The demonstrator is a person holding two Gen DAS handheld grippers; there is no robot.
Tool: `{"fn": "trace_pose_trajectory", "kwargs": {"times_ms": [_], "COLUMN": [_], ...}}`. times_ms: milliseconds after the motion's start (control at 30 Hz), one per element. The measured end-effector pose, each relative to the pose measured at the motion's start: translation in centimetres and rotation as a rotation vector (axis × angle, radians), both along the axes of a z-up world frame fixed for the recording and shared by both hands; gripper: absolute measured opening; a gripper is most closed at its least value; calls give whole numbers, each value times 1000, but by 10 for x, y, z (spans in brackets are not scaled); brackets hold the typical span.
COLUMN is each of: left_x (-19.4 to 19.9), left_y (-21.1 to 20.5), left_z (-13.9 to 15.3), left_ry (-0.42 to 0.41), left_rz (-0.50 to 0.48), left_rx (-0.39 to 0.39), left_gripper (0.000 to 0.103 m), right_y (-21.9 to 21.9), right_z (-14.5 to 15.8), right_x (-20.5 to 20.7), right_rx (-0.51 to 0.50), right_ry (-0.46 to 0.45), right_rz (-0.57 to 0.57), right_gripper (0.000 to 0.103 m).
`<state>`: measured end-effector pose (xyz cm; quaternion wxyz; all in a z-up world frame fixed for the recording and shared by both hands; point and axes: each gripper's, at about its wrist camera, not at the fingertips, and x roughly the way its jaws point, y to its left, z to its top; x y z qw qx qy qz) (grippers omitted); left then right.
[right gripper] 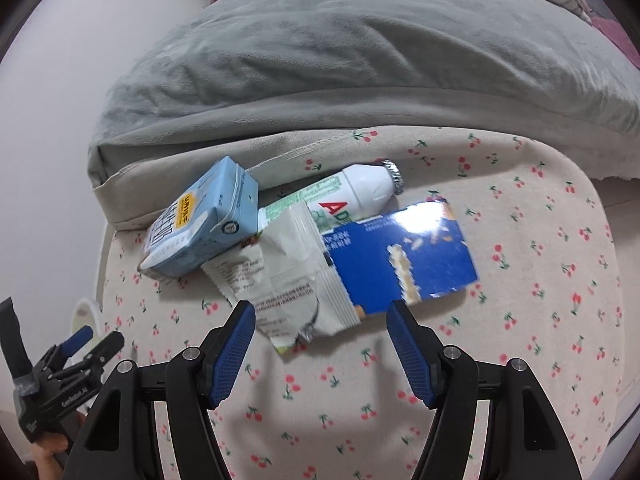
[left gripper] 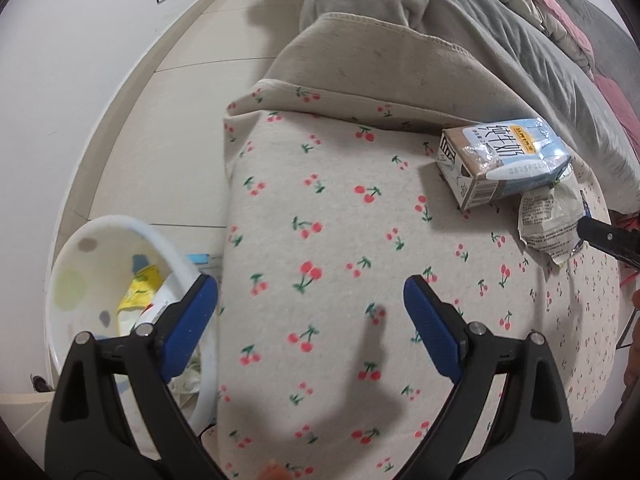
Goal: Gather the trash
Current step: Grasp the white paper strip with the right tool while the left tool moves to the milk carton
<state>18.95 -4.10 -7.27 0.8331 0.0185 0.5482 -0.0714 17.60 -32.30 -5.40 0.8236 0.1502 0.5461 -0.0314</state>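
Observation:
A pile of trash lies on the cherry-print cover (right gripper: 520, 280): a light blue milk carton (right gripper: 200, 228), a crumpled white wrapper (right gripper: 288, 280), a white drink bottle (right gripper: 360, 192) and a blue snack box (right gripper: 408, 256). My right gripper (right gripper: 320, 344) is open and empty, just in front of the wrapper. My left gripper (left gripper: 312, 316) is open and empty over the cover's left part; it also shows in the right wrist view (right gripper: 96, 340). The carton (left gripper: 504, 164) and wrapper (left gripper: 548, 224) show at the right of the left wrist view, with a tip of the right gripper (left gripper: 600, 236) beside them.
A white polka-dot bin (left gripper: 120, 232) stands on the tiled floor left of the bed, holding a yellow wrapper (left gripper: 140, 292) and other scraps. A grey blanket (right gripper: 360, 60) lies behind the trash. A white wall (left gripper: 60, 80) runs along the left.

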Motion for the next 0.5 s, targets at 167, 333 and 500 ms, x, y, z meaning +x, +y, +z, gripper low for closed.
{"fn": "trace_pose_trajectory", "kwargs": {"times_ms": [167, 333, 500], "left_x": [10, 13, 11], "left_y": [-8, -19, -22], "left_z": [1, 5, 8], "left_ry": [-16, -24, -25], "left_rz": [-22, -45, -49], "left_rx": [1, 1, -8], "left_gripper": [94, 94, 94], "right_y": [9, 34, 46], "right_z": [-8, -9, -10], "right_x": [15, 25, 24], "right_rx": [-7, -82, -53], "right_ry": [-5, -25, -7], "right_rz": [20, 70, 123], "right_gripper": [70, 48, 33]}}
